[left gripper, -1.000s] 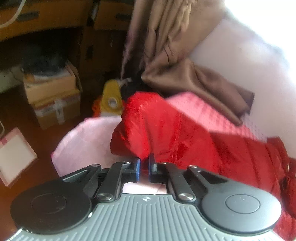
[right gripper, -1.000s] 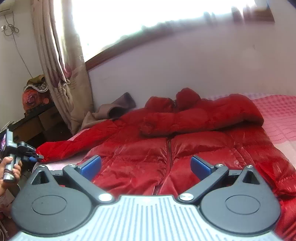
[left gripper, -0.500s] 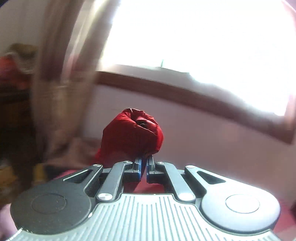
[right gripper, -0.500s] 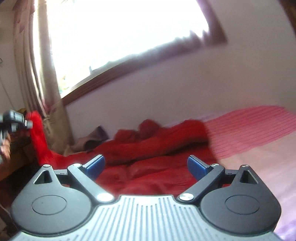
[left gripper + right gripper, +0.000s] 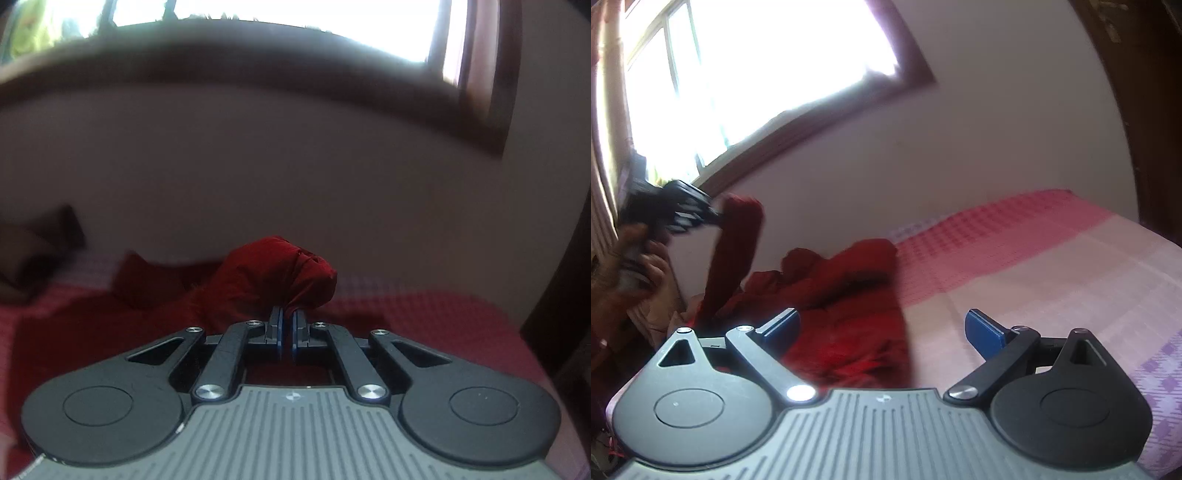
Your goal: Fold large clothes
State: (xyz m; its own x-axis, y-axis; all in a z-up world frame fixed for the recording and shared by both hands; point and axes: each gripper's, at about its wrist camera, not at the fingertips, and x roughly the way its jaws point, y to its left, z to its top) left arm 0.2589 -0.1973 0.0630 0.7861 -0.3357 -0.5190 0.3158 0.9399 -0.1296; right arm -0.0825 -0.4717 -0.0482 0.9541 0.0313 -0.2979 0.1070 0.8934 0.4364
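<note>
The pink checked bed (image 5: 1015,258) fills the right wrist view from 2 to 5 o'clock, and the red puffer jacket (image 5: 849,306) sprawls across its left side, around 8 o'clock. The sleeve (image 5: 280,277) is up in the air, pinched tight by the left gripper (image 5: 287,321), fingers nearly together on the cuff! The right gripper (image 5: 882,328) hangs above the jacket, fingers spread wide, gripping nothing.

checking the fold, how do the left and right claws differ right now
The left claw is shut on the jacket's sleeve; the right claw is open and holds nothing. The left holds the sleeve raised above the bed; the right hangs over the jacket's body. Both have blue pads.
</note>
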